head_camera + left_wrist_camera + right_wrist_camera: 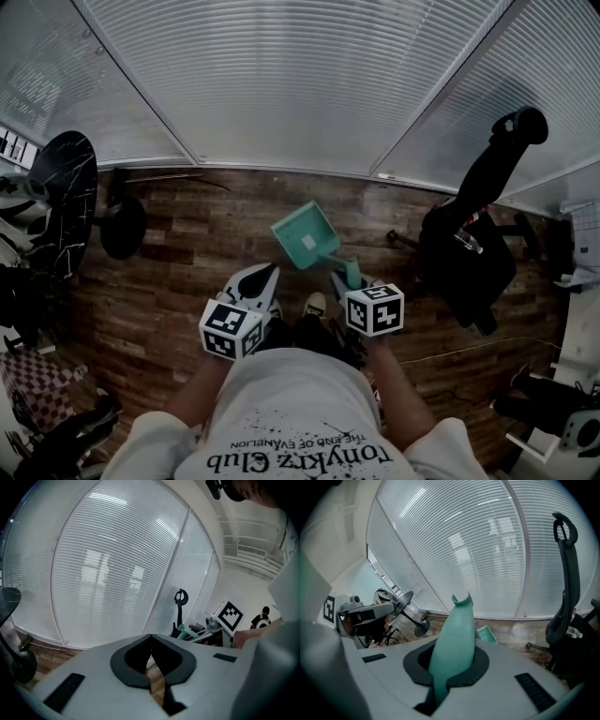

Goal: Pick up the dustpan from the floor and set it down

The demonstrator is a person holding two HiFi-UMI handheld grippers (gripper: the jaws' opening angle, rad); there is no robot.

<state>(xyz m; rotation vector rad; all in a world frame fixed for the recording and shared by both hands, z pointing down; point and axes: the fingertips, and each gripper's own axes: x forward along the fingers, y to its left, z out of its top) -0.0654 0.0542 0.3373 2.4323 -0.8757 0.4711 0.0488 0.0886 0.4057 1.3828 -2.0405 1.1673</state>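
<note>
The right gripper [449, 667] is clamping the teal dustpan [457, 630] by its handle, pan seemingly hanging above the wooden floor [518, 635].

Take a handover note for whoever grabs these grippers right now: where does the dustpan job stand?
Right gripper: shut on the dustpan by its handle.
Left gripper: shut, empty, alongside the right one.
The teal pan end points away from the person, over the wooden floor; whether it is fully clear of the floor is unclear.
Done: the grasp.
Left: set it down and release.
</note>
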